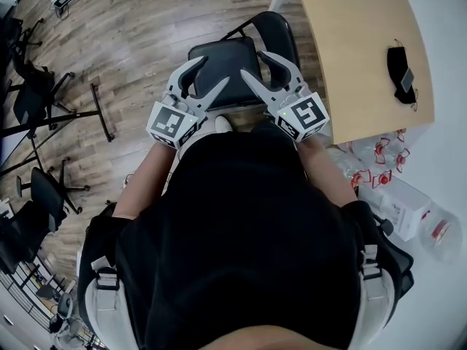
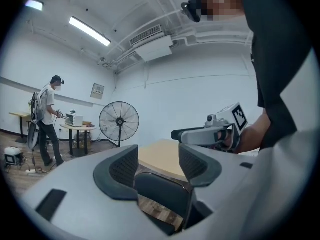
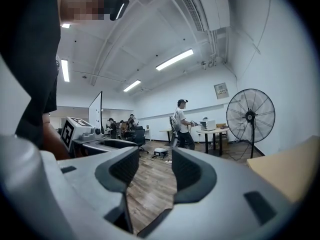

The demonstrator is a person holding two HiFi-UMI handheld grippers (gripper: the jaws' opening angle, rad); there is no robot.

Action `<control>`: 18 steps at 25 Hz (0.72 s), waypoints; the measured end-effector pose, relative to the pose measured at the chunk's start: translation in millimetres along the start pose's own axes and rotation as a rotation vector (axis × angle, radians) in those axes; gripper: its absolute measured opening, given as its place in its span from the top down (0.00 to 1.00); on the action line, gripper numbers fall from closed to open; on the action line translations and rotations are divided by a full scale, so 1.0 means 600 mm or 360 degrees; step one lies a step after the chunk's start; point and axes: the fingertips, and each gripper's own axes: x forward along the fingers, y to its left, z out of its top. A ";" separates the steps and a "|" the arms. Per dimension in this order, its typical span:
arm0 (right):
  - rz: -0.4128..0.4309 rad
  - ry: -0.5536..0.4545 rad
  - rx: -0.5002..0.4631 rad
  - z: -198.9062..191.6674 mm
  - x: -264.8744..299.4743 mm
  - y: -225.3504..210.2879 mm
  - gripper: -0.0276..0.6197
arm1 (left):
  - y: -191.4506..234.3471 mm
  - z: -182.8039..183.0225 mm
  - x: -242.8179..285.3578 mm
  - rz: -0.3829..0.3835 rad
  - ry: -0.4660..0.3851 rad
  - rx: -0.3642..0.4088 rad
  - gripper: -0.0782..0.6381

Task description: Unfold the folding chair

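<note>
Closest to the head camera is the person's black top, with both arms stretched out in front. The left gripper [image 1: 215,70] has its jaws apart, with a clear gap between the pads. In its own view the folding chair [image 2: 165,194] sits low in that gap, just under the pads, and neither pad is pressing on it. The right gripper [image 1: 252,62] is loose too, jaws spread. All you see between them in its own view is wood floor [image 3: 150,189], with a dark edge poking in at the bottom.

From above, both sets of jaws hang over the chair's black seat [image 1: 230,53], the left at its near left edge and the right at its near right edge. Can't tell if anything touches. The seat looks flat, with the backrest [image 1: 277,28] just past it.

A wooden table [image 1: 357,42] stands right beside the chair. Further back in the room there's a big standing fan [image 2: 119,121].
</note>
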 end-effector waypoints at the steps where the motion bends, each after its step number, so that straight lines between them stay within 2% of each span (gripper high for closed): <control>1: 0.0001 0.0005 -0.0001 -0.001 0.000 0.001 0.64 | -0.002 -0.001 0.001 -0.0011 0.0001 -0.0014 0.55; 7: 0.0007 0.0063 -0.0004 -0.018 -0.002 0.002 0.64 | -0.003 -0.019 0.006 -0.0042 0.0047 -0.0079 0.55; 18: -0.0007 0.0096 0.0005 -0.028 -0.017 -0.001 0.65 | -0.005 -0.038 0.009 -0.0044 0.0113 -0.0096 0.56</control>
